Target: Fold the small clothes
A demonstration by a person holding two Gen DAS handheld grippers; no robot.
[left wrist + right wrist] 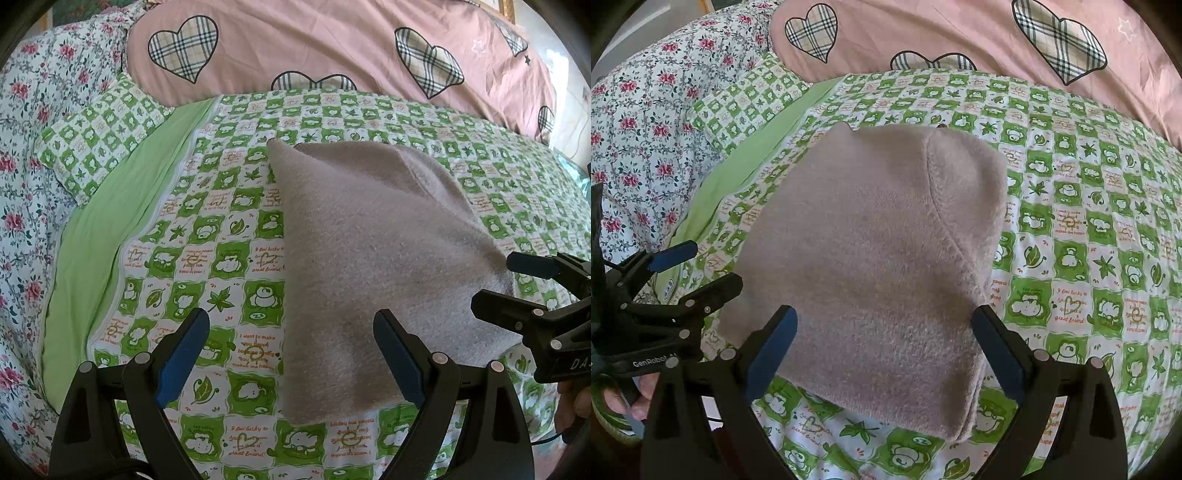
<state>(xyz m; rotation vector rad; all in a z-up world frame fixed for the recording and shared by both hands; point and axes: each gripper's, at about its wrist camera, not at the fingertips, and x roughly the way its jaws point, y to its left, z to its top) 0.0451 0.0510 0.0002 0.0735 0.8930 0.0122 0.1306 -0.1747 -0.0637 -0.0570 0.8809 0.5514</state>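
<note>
A: Status? Where's the garment?

B: One taupe fleece garment (871, 258), folded, mid-frame on the green checked quilt (1089, 221). Seam curves down its right side.

A: Grippers?

B: Two. Left gripper (291, 354) and right gripper (884, 354) both wide open, gripping nothing, hovering at the near edge.

A: Next fold?

B: I'd pinch both near corners together, lift evenly, keep edges aligned. One pink heart-print duvet (960, 33) in upper frame.
</note>
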